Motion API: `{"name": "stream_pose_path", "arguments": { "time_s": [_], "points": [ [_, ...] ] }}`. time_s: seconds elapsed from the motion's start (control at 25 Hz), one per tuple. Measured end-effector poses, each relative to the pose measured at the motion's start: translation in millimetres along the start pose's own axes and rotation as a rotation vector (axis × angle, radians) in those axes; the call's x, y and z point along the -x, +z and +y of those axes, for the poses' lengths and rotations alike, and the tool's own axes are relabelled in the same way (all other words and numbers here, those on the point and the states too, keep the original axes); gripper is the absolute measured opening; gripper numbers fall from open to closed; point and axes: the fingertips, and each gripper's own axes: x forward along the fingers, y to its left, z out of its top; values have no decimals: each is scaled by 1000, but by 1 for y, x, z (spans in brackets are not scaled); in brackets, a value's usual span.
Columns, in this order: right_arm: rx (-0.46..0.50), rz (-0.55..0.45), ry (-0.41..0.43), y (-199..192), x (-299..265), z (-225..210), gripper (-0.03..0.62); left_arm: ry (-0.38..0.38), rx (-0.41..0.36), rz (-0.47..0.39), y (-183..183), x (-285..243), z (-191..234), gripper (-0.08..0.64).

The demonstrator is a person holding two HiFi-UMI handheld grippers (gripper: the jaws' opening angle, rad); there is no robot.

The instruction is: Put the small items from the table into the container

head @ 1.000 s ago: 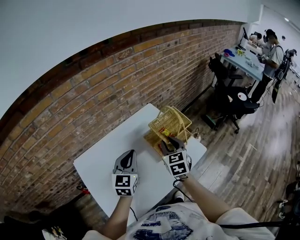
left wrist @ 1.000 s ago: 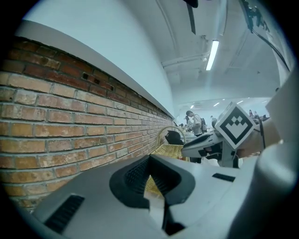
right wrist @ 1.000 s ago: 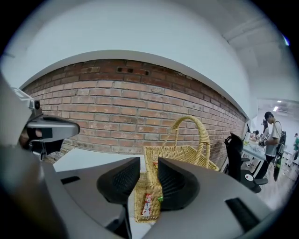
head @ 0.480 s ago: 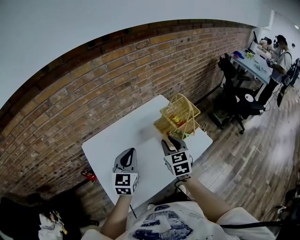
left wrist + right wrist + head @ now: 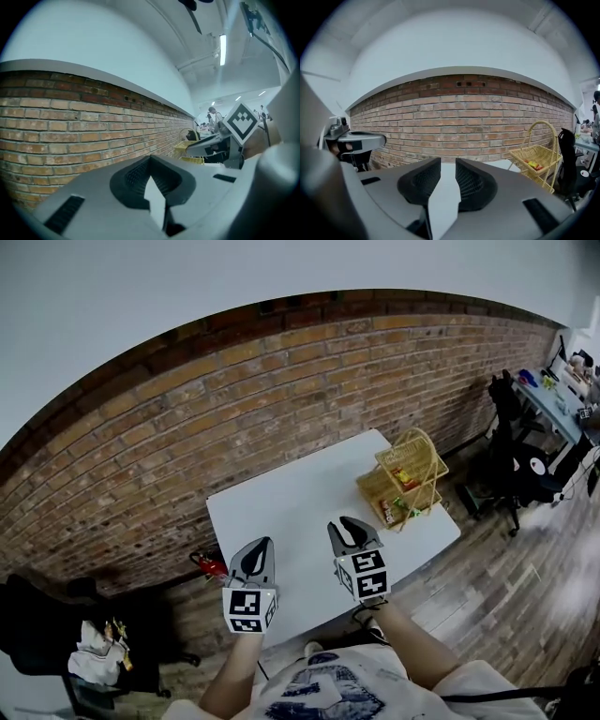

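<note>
Nearest the person, the left gripper (image 5: pixel 260 551) and the right gripper (image 5: pixel 349 527) hang side by side over the near edge of the white tabletop (image 5: pixel 300 502), both pointing toward the brick wall (image 5: pixel 234 399). The left gripper's jaws meet at their tips and hold nothing. The right gripper's jaws stand a little apart, with only bare tabletop showing in the gap.

The wicker basket (image 5: pixel 375 491) stands at the far right end of the tabletop, well apart from both grippers and ahead and to the right of the right one. The small items (image 5: pixel 405 476), yellow, red and green, lie inside it. The rest of the tabletop carries nothing.

The left gripper (image 5: pixel 150 161) view confirms the closed tips. It shows the right gripper's marker cube (image 5: pixel 241 123) to its right, with the basket (image 5: pixel 183 146) partly hidden behind that gripper.

The right gripper (image 5: pixel 447 171) view gives the clearest look at the basket (image 5: pixel 520 157). It shows the tall arched handle and the items (image 5: pixel 533 164) in the upper tray. A black chair (image 5: pixel 567 164) stands beyond the tabletop's end.
</note>
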Motion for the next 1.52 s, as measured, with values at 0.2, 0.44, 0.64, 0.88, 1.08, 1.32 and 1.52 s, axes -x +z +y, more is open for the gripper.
{"name": "stream_pose_path", "arguments": {
  "time_s": [0.2,0.44,0.64,0.88,1.08,1.32,1.52],
  "points": [
    [7,-34,92,13,-7,37,107,86,6,-10,2,30,25,48],
    [4,-81,168,30,1,66,55,162,21,-34,11,56,43,48],
    [8,-131,219,49,14,83,34,199,22,-53,20,75,50,48],
    [14,-150,239,54,15,91,21,226,19,-60,23,85,57,48],
    [18,-135,245,49,14,92,21,226,19,-60,24,85,58,48],
    [30,-124,239,48,14,91,20,220,25,-55,22,83,57,48],
    [35,-120,229,47,13,87,20,215,27,-54,21,79,55,48]
  ]
}}
